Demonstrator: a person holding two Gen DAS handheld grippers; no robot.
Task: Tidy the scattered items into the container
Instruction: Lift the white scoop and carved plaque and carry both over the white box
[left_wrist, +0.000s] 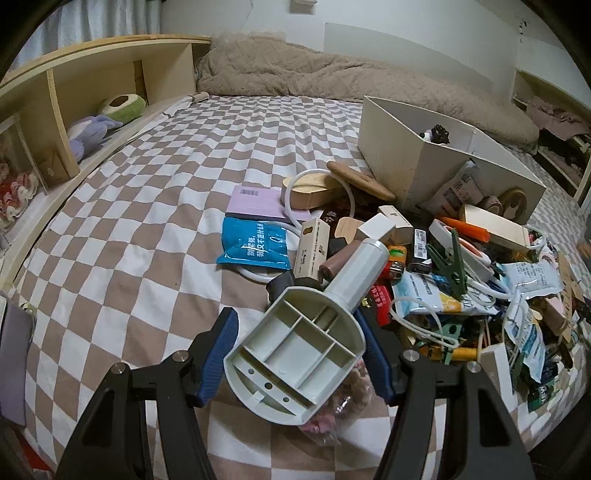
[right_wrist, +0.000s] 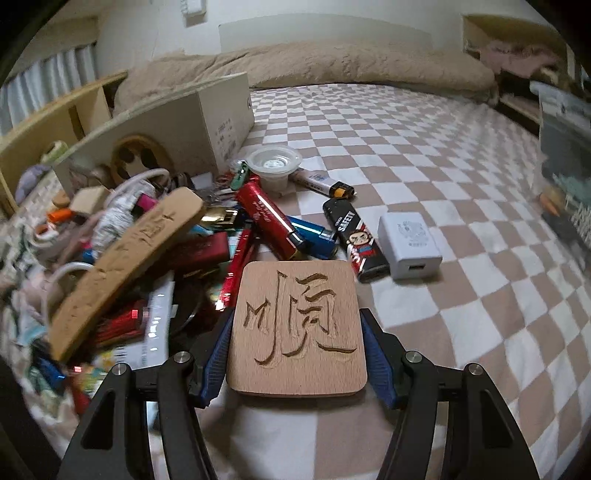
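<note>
The white plastic holder (left_wrist: 299, 343), a ribbed base with a round handle, sits clamped across its base in the left hand-held gripper (left_wrist: 301, 350), raised above the bed (left_wrist: 155, 206), presumably for carrying to the white container (left_wrist: 399, 162) beyond the clutter pile (left_wrist: 424, 266). The right hand-held gripper (right_wrist: 295, 347) grips a carved wooden tile (right_wrist: 297, 328) by its side edges, face up. A white charger (right_wrist: 410, 240) and lighters (right_wrist: 354, 236) lie just beyond it, uncollected.
</note>
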